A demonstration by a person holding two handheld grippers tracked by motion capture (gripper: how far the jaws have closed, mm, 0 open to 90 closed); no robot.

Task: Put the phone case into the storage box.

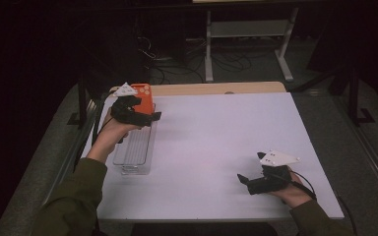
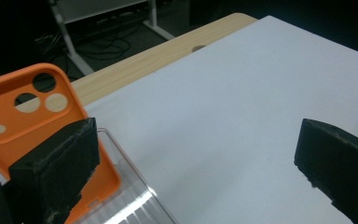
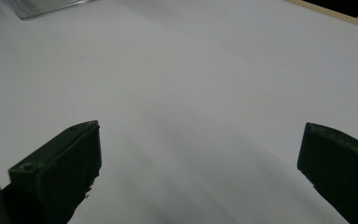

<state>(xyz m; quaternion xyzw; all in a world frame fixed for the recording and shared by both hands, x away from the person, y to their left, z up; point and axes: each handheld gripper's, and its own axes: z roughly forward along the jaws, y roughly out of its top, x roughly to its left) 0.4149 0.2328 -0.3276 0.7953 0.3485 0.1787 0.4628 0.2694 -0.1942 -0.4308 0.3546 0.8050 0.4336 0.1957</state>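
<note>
An orange phone case with round camera holes lies at the far end of a clear ribbed plastic tray on the left of the white table. My left gripper hovers over that end, open. In the left gripper view one jaw sits in front of the orange phone case and the clear tray, while the other is far off to the right; my left gripper holds nothing. My right gripper rests low near the front right of the table, open and empty. In its own view my right gripper faces bare white table.
The white table top has a wooden strip along its far edge. Beyond it stand a white metal frame and cables on the dark floor. A corner of the clear tray appears in the right gripper view.
</note>
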